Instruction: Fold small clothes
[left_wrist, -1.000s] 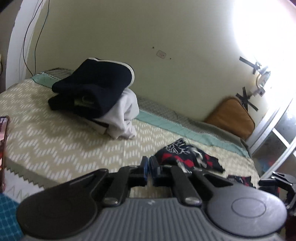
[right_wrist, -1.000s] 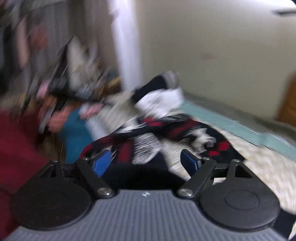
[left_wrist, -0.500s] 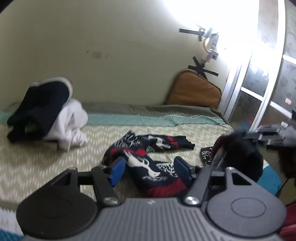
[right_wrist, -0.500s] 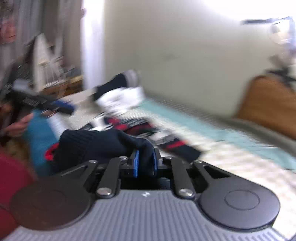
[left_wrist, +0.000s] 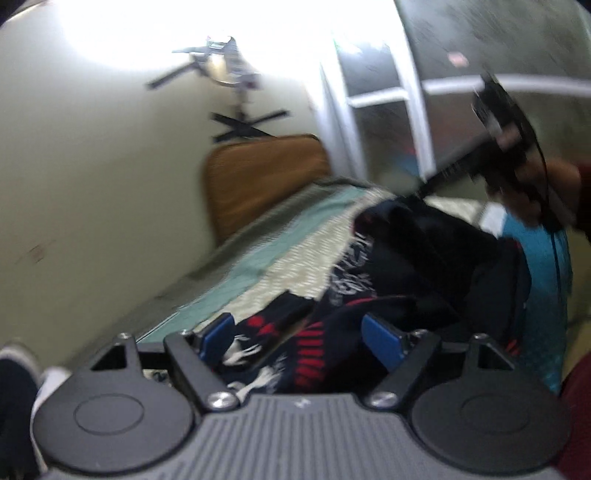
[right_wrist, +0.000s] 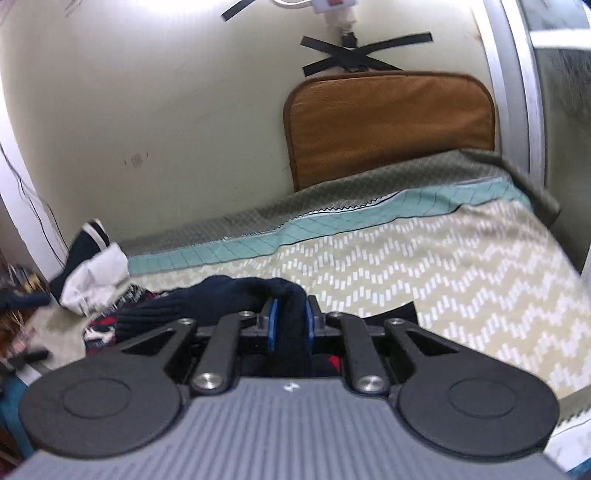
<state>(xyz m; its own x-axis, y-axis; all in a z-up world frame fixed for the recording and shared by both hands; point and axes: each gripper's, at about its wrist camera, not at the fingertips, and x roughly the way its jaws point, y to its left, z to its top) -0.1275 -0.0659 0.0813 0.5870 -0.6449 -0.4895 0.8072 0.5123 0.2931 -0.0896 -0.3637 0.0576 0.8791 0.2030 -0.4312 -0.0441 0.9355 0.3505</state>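
Note:
A small navy knit garment with red and white pattern (left_wrist: 332, 317) lies on the bed, its dark inside showing. My left gripper (left_wrist: 301, 336) is open, its blue pads either side of the patterned part; contact cannot be told. My right gripper (right_wrist: 290, 325) is shut on a fold of the navy garment (right_wrist: 229, 295) and holds it lifted over the bed. In the left wrist view the right gripper (left_wrist: 495, 147) shows blurred at the upper right, above the raised cloth.
The bed (right_wrist: 443, 258) has a beige zigzag cover with a teal band. A brown cushion (right_wrist: 388, 122) leans on the wall. A pile of navy and white clothes (right_wrist: 92, 266) sits at the far left. A window frame (left_wrist: 369, 110) stands at the right.
My left gripper opened and swung right toward the patterned garment. My right gripper closed on the navy fold and lifted it, turning toward the cushion end of the bed.

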